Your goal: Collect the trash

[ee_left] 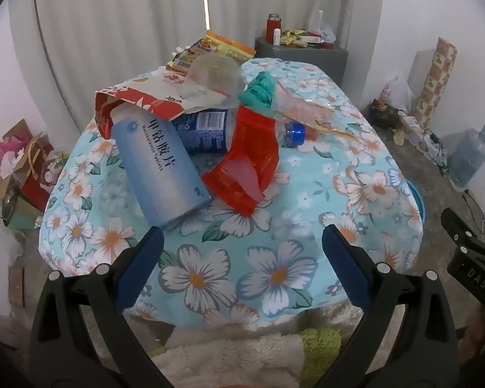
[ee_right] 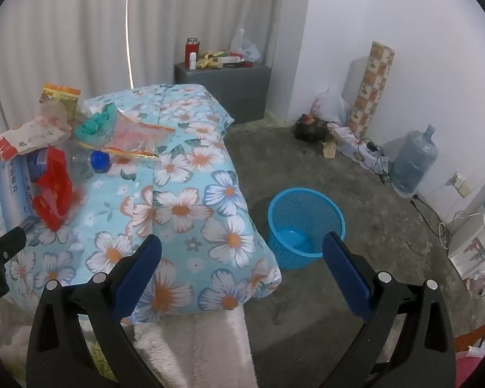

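Two grippers are hovering at the near edge of a mound covered by a blue floral quilt [ee_left: 274,258], and neither is holding anything. The left gripper [ee_left: 242,252] is pointing at the heap of trash with its blue-padded jaws spread wide, empty air between them. The right gripper [ee_right: 242,258] is hanging further to the right, jaws equally wide apart, aimed past the quilt's corner toward a blue mesh wastebasket [ee_right: 305,226] that is standing on the concrete floor just beside the mound.

Most of the trash is lying on the quilt's far left part: a pale blue medicine box [ee_left: 161,165] is leaning out of a torn red-and-white paper bag [ee_left: 135,97], a red plastic wrapper [ee_left: 245,168] is sitting just to its right, and a plastic bottle with a blue cap [ee_left: 292,134] is lying behind them. A crumpled teal scrap [ee_left: 258,89] and a clear wrapper [ee_left: 307,106] are resting further back. The basket is sitting well apart from the pile.
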The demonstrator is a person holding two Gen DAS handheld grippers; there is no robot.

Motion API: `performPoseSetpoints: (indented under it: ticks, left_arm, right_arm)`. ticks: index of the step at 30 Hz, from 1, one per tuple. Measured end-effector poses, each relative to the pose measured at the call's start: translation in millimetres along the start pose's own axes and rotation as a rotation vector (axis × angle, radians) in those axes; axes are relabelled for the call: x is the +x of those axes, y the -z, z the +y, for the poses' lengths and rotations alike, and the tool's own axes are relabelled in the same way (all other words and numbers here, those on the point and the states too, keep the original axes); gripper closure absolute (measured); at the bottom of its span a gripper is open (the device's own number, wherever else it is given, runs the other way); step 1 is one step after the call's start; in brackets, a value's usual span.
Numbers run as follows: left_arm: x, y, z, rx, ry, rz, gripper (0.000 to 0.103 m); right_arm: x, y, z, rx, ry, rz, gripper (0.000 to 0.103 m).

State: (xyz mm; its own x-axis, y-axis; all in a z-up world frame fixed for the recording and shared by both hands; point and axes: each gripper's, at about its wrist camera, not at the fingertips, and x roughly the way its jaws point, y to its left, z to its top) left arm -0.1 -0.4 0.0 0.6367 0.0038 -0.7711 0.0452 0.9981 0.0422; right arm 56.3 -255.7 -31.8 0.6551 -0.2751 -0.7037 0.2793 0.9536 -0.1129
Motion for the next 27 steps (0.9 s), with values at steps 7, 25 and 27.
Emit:
performPoseSetpoints:
  ticks: [7, 25, 27]
  left_arm:
    - [-0.9, 0.3, 0.5, -0.007, 0.005, -0.004, 0.009]
    - [3.2, 0.7, 4.3, -0.015, -0.02, 0.004, 0.009]
    - [3.0, 0.5, 3.9, -0.014, -0.024, 0.004, 0.009]
  right_arm:
    - [-0.4, -0.4, -1.0, -0.001, 0.002, 0.0, 0.006]
    - [1.3, 0.7, -1.8, 0.0, 0.0, 0.007, 0.006]
    - [0.6, 0.9, -2.3, 0.001, 0.0, 0.007, 0.006]
